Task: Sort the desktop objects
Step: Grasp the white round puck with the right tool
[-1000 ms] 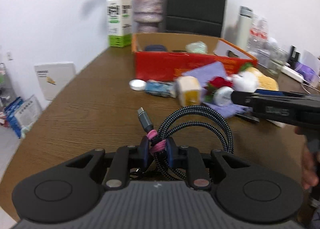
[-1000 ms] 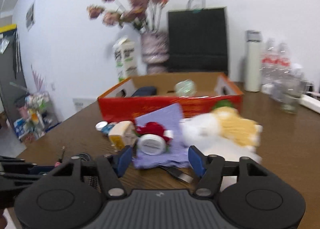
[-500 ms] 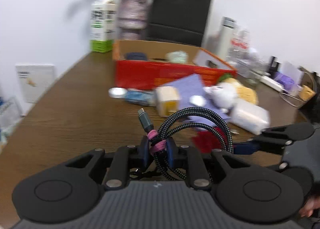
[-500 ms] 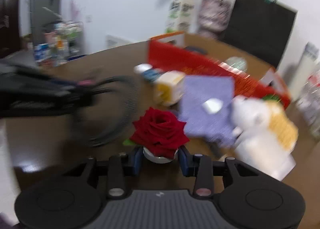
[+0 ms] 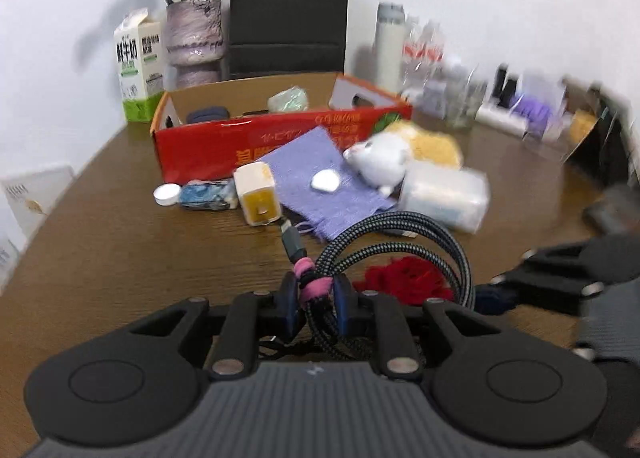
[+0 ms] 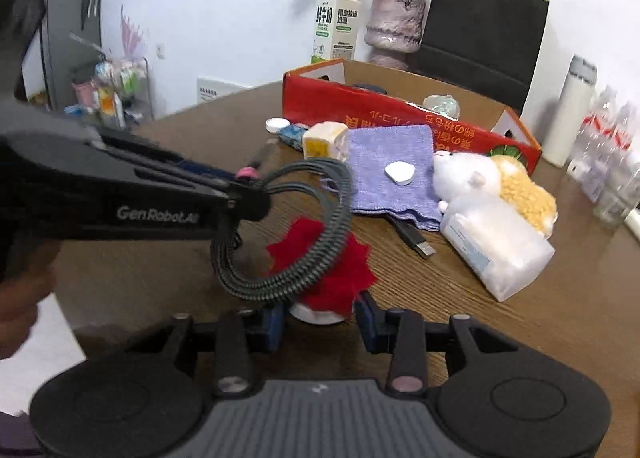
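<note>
Left tool [image 5: 313,300]: pinching the coiled grey braided cable [image 5: 400,242] at its pink tie band [image 5: 310,282], above the brown wooden table [image 5: 120,242].
Cable: loop stands on edge, plug end [image 5: 293,243] pointing far and slightly left.
Right tool [image 6: 320,324]: its jaws narrowed within the last second and now close on the white base of the red fabric rose [image 6: 320,258]; bloom points away from the tool, partly behind the cable loop.
Far side: red open cardboard box [image 6: 400,114], long axis left to right.
Between: purple woven cloth [image 6: 390,174] and white plush toy [image 6: 466,174], lying just near of the box.
</note>
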Motion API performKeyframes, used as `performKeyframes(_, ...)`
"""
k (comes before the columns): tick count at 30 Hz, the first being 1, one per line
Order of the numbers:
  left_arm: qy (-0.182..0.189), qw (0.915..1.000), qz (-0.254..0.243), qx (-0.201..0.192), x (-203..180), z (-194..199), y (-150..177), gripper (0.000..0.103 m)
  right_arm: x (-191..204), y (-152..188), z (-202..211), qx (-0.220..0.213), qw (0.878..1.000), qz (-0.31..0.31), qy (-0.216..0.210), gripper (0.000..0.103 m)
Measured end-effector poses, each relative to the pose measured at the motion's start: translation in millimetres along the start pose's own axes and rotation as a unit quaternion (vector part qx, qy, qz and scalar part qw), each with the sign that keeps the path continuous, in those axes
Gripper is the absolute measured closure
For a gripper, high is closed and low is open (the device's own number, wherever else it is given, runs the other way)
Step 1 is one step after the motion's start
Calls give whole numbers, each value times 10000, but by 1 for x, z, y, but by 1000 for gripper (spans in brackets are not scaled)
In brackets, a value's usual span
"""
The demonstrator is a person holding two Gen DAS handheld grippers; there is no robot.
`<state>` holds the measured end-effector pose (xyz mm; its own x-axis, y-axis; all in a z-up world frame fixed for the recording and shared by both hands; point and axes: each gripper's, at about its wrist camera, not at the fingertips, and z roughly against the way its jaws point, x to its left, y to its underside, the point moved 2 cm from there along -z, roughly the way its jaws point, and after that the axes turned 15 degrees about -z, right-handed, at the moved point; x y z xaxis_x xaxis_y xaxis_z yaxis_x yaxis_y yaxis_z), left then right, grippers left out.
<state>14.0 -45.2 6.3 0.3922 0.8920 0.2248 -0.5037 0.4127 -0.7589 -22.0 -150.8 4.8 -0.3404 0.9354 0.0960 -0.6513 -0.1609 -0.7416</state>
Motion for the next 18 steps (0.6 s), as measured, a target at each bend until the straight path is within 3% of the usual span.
performKeyframes(2,-324,9991,-77,280,-2,-16,4,83,2,0,5,-18,9997,10,-230,67)
performKeyframes(3,-340,9991,-53,227,0,-17,5,83,4,1,8,-55,9996,74,-278,67)
performKeyframes(5,-402,9988,-19,276,4,-17,4,83,6,1,12,-110,9998,144,-129,67)
performKeyframes(7,-725,9967,-110,344,5,-18,5,83,3,1,19,-100,9998,109,-131,68)
performKeyframes(10,-1465,9864,-478,566,9,-25,10,84,-4,3,35,-210,9998,12,-75,68)
performKeyframes(15,-1263,9897,-279,620,20,-19,15,82,-28,2,55,-485,9981,-359,-109,68)
performKeyframes(17,-1307,9881,-481,659,15,-19,16,62,-33,3,55,-522,9974,-473,-132,68)
performKeyframes(18,-1445,9862,-507,632,14,-18,15,26,-34,3,53,-519,9974,-496,-104,68)
